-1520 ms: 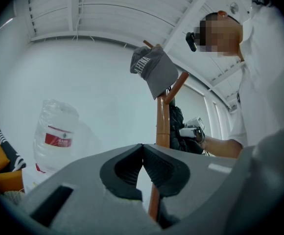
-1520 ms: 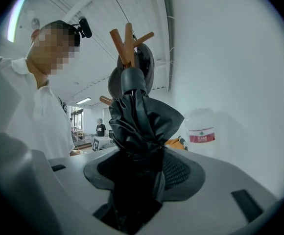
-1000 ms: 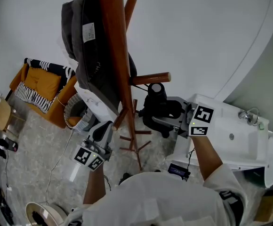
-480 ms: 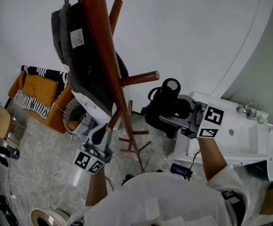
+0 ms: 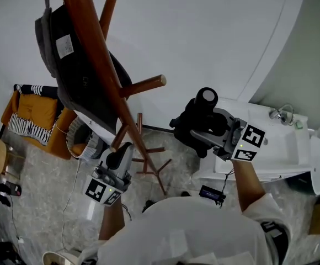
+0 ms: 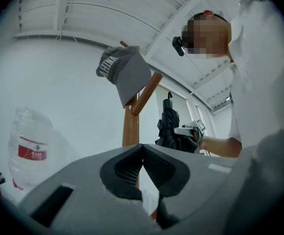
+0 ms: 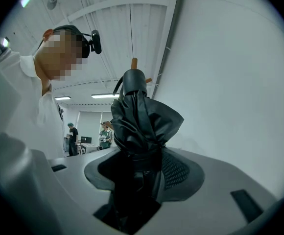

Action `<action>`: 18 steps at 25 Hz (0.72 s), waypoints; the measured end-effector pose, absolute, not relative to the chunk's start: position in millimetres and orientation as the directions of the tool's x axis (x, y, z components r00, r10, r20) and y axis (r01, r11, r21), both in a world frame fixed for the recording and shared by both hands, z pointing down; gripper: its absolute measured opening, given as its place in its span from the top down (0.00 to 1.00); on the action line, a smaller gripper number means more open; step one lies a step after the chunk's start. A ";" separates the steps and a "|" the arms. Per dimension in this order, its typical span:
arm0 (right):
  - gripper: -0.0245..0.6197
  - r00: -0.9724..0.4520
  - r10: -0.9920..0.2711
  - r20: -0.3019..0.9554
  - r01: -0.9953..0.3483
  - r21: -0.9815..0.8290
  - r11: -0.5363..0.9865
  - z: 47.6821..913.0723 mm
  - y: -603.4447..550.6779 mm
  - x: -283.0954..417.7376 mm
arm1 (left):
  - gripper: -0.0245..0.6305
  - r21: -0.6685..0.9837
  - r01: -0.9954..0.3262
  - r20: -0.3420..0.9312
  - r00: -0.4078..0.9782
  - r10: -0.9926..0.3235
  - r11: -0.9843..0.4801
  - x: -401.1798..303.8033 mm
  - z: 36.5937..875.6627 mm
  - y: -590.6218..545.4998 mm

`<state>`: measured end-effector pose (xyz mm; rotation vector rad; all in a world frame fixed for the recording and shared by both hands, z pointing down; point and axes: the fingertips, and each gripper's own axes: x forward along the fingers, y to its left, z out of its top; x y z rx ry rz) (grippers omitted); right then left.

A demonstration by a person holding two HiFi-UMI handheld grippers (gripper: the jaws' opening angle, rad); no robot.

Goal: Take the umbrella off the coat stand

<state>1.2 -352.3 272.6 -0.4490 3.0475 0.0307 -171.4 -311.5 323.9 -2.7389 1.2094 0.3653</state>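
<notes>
The brown wooden coat stand (image 5: 102, 73) slants across the head view, with a grey bag (image 5: 66, 65) hanging on it and a bare peg (image 5: 144, 85) pointing right. My right gripper (image 5: 204, 137) is shut on the folded black umbrella (image 5: 200, 119), held upright and clear to the right of the peg. In the right gripper view the umbrella (image 7: 139, 119) fills the gap between the jaws. My left gripper (image 5: 120, 153) sits low beside the stand's pole, shut and empty, its pads (image 6: 154, 166) touching. The left gripper view also shows the pole (image 6: 130, 129), a grey cap (image 6: 125, 72) and the umbrella (image 6: 170, 129).
An orange armchair (image 5: 33, 112) and a wicker basket (image 5: 78, 138) stand at the left on the floor. A white sink counter (image 5: 284, 150) with a tap (image 5: 278, 114) is at the right. A water bottle (image 6: 27, 151) shows at the left of the left gripper view. People (image 7: 73, 136) stand far off.
The right gripper has carried the umbrella right and a little up, away from the peg. The left gripper has risen slightly beside the pole. The head camera has tilted.
</notes>
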 end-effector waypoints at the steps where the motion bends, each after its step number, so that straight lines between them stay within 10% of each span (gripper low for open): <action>1: 0.62 -0.951 -0.303 -0.066 -0.304 0.007 0.953 274.8 -350.7 5.6 | 0.94 -0.021 -0.736 -0.265 0.657 -0.706 -0.677 -167.2 324.1 -311.2; 18: 0.62 -0.833 -0.552 -0.043 -0.550 -0.041 0.834 352.2 -307.4 38.9 | 0.94 0.008 -0.836 -0.120 0.544 -0.831 -0.548 -152.0 373.4 -297.3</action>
